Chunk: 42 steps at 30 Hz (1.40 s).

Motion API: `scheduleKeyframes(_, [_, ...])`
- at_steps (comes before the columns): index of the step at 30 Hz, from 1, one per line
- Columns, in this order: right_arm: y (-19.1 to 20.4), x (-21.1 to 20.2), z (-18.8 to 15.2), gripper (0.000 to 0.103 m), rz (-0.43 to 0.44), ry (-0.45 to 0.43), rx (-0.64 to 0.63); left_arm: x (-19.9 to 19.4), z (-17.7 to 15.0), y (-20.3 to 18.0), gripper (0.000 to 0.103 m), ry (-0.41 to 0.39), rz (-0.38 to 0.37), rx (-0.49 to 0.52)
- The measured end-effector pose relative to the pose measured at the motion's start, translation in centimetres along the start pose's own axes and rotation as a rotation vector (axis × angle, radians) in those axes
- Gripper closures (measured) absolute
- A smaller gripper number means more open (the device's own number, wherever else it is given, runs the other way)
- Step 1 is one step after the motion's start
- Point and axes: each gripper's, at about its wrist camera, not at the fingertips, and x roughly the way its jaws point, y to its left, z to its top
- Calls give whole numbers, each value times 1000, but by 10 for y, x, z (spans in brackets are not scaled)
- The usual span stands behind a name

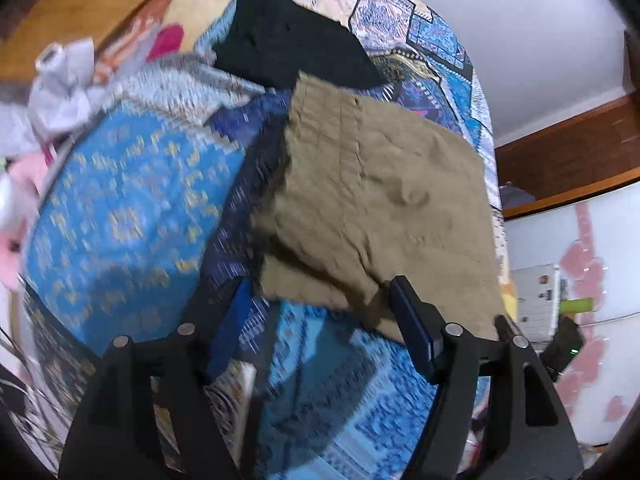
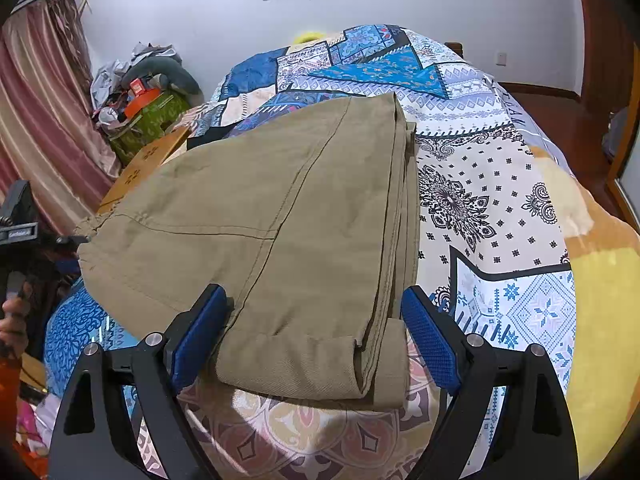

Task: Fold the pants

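Note:
The khaki pants [image 2: 280,216] lie folded in a flat stack on the patterned quilt [image 2: 500,184], hem ends nearest me in the right wrist view. My right gripper [image 2: 312,328] is open, its blue pads on either side of the hem end, just above the cloth. In the left wrist view the pants [image 1: 380,200] lie ahead. My left gripper [image 1: 316,320] is open and empty, just short of the stack's near edge. This view is blurred by motion.
A black garment [image 1: 288,44] lies on the bed beyond the pants. Pale crumpled clothes [image 1: 60,84] sit at the left. A wooden bedside stand [image 2: 144,168] and a cluttered green box [image 2: 148,120] are left of the bed. A red curtain [image 2: 44,120] hangs there.

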Motion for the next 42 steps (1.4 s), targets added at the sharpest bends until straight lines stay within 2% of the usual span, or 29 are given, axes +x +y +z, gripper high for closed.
scheduleKeyframes(4, [0, 0, 0, 15, 0, -2, -1, 5, -5, -4, 30, 25, -45, -35])
scheduleKeyframes(5, [0, 1, 0, 15, 1, -2, -2, 7, -5, -4, 30, 39, -75, -54])
scheduleKeyframes(6, [0, 0, 0, 15, 2, -3, -2, 9, -4, -5, 30, 58, -135, -81])
scheduleKeyframes(8, [0, 0, 0, 14, 3, -6, 0, 11, -3, -10, 30, 68, -176, -85])
scheduleKeyframes(15, [-1, 2, 0, 14, 7, -12, 2, 31, 18, -25, 31, 2, -84, -83])
scheduleKeyframes(16, [-1, 2, 0, 14, 8, -12, 2, 31, 22, -27, 38, -23, -55, -82])
scheduleKeyframes(18, [-1, 2, -1, 12, 10, -11, 4, 30, 28, -27, 68, -83, 9, -75])
scheduleKeyframes(21, [-1, 3, -1, 11, 15, -12, 9, 22, 30, -32, 74, -156, 38, -45])
scheduleKeyframes(28, [1, 4, 0, 10, 25, -11, -4, -13, 18, -84, 77, -340, 185, 203])
scheduleKeyframes(31, [0, 3, 0, 10, 26, -8, -3, -33, 7, -130, 78, -455, 236, 397])
scheduleKeyframes(34, [-3, 3, -2, 10, 35, -11, 4, -41, -4, -178, 79, -523, 229, 564])
scheduleKeyframes(38, [-3, 3, -4, 10, 36, -16, 14, -31, -11, -224, 79, -499, 154, 688])
scheduleKeyframes(42, [-5, 3, -4, 10, 35, -18, 24, -6, -10, -255, 81, -361, 33, 742])
